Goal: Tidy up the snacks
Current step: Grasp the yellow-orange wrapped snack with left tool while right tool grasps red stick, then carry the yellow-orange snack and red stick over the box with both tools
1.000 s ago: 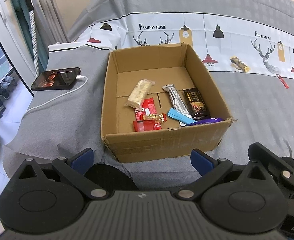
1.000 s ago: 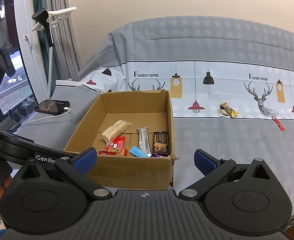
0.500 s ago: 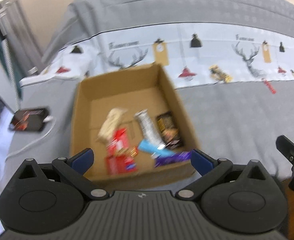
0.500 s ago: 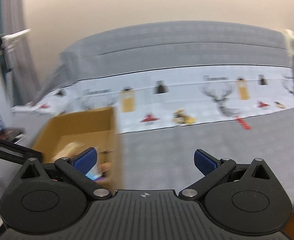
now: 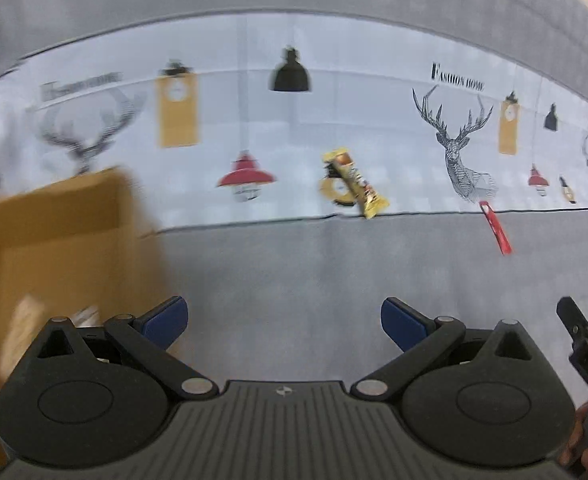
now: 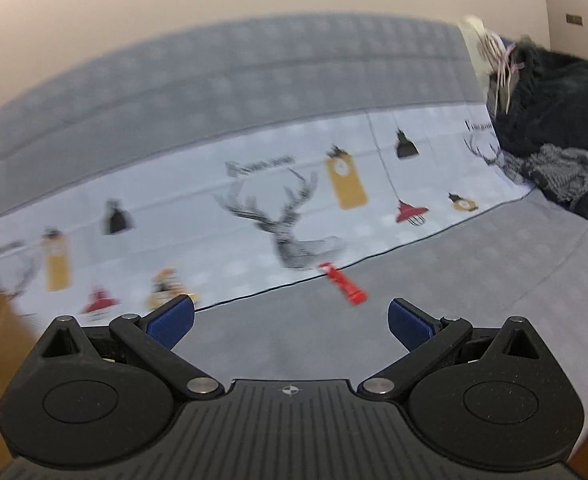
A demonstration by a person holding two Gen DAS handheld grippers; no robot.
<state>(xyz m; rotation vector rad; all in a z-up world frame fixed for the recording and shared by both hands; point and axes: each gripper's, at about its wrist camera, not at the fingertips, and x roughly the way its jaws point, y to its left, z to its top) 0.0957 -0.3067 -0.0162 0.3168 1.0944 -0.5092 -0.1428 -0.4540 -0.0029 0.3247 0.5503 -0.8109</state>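
Ahead of our left gripper the bed carries a yellow snack bar; a red packet right; a cardboard box left.

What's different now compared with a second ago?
Both tools swung right, away from the cardboard box, toward the yellow snack bar and red packet lying on the bedspread. The left tool and right tool stayed open and empty; nothing was picked up.
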